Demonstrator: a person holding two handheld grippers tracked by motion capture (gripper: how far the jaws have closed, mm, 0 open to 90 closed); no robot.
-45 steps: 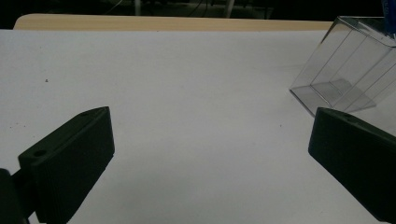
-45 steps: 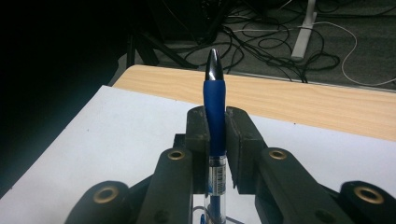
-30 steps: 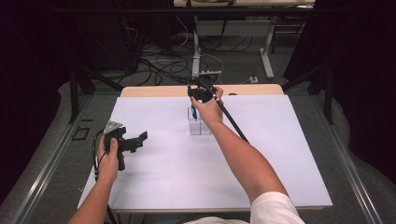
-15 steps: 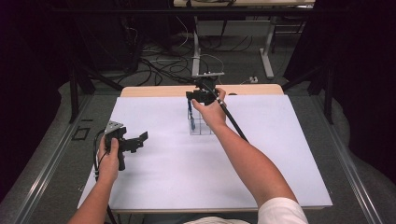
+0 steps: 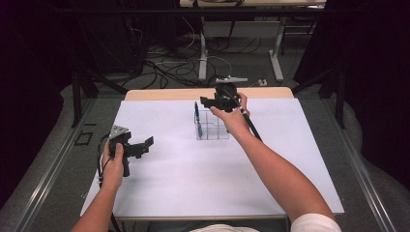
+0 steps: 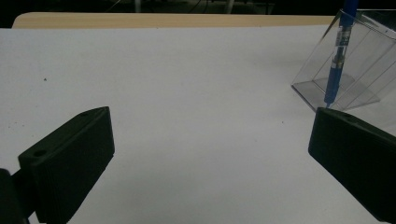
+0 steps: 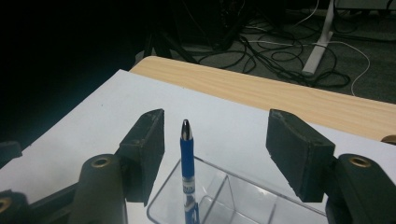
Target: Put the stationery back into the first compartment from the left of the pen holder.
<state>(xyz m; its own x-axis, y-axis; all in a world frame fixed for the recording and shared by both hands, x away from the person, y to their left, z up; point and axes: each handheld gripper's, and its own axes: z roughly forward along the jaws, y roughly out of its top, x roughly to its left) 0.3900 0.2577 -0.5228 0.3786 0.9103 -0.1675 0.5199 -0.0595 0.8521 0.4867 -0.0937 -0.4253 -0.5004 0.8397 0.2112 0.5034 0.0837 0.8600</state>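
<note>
A blue pen [image 5: 197, 116] stands upright in the left end of a clear plastic box [image 5: 212, 126] at the far middle of the white table. My right gripper [image 5: 207, 102] hovers just behind and above the box. Its jaws have just been opening. In the right gripper view the pen [image 7: 187, 156] rises between the open jaws of the right gripper [image 7: 217, 140], nearer the left one, with neither pad touching it. My left gripper [image 5: 146, 143] is held over the table's left side, open and empty [image 6: 210, 154]. From there the pen [image 6: 337, 60] and the box [image 6: 362, 70] show at the right.
The white sheet [image 5: 193, 183] covers the table, with a bare wooden strip [image 5: 159, 94] along the far edge. Cables and desk legs [image 5: 203, 53] lie on the floor beyond. A black cable [image 5: 251, 126] trails from the right gripper along the forearm.
The right gripper has opened and shifted right and back from over the box, leaving the pen standing in it. The left hand has stayed put.
</note>
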